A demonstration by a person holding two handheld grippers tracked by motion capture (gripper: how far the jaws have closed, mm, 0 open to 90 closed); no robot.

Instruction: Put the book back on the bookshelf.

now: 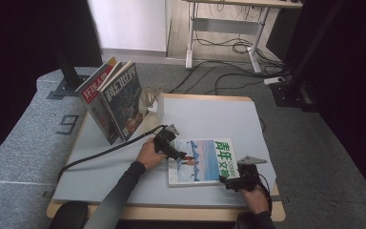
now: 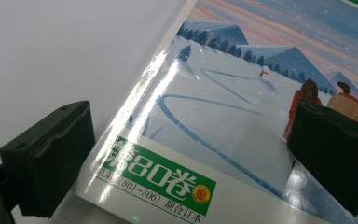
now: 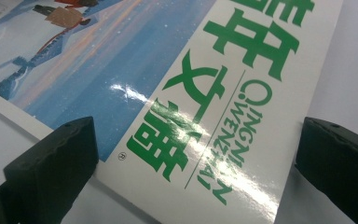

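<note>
Grey desk (image 1: 124, 162) carries a snow-scene magazine (image 1: 202, 164) lying flat near its front edge. I find my left tool (image 1: 183, 156) spread wide over its left edge, my right tool (image 1: 225, 181) spread wide at its front right corner; neither grips it.

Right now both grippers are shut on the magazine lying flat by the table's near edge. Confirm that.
Not quite: both are open. The left gripper and right gripper, in their own views, stand with jaws wide apart over the magazine, which lies flat on the table.
</note>
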